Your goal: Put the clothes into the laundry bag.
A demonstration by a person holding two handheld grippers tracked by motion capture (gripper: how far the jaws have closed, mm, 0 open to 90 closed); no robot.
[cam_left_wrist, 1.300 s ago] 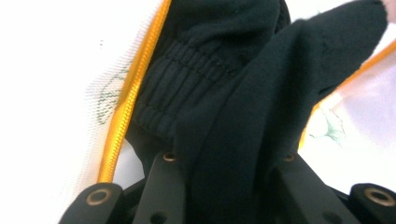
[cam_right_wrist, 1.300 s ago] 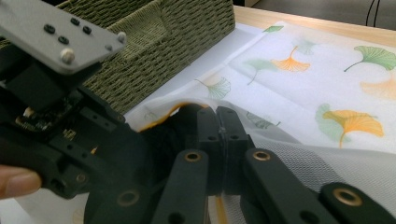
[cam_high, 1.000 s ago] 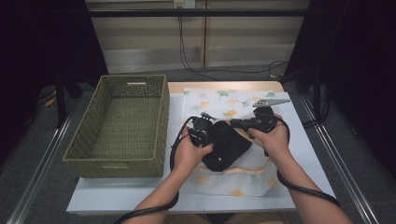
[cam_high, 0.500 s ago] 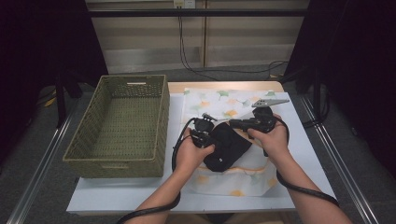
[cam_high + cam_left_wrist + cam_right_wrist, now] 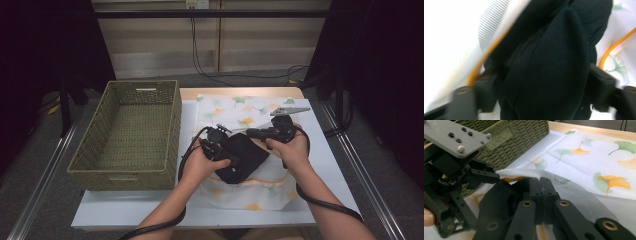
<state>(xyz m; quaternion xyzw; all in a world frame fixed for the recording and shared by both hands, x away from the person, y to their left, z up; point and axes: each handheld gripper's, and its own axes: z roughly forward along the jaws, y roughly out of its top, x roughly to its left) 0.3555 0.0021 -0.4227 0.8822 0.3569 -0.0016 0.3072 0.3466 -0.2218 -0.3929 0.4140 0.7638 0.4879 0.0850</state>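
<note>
High view: left gripper (image 5: 223, 156) with jaws just opened wide, black cloth (image 5: 241, 156) between them and unpressed, right gripper (image 5: 252, 133) just beyond, jaws closed at that cloth's edge. Beneath both, leaf-print cloth (image 5: 235, 110); far off left of them, wicker basket (image 5: 131, 131).

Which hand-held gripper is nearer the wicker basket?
Left. The left hand-held gripper sits just beside the wicker basket; the right hand-held gripper is farther off, beyond the black cloth.

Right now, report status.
Left hand-held gripper jaws just opened around black cloth. Right hand-held gripper shut on cloth edge. Basket beside, nothing blocking.
</note>
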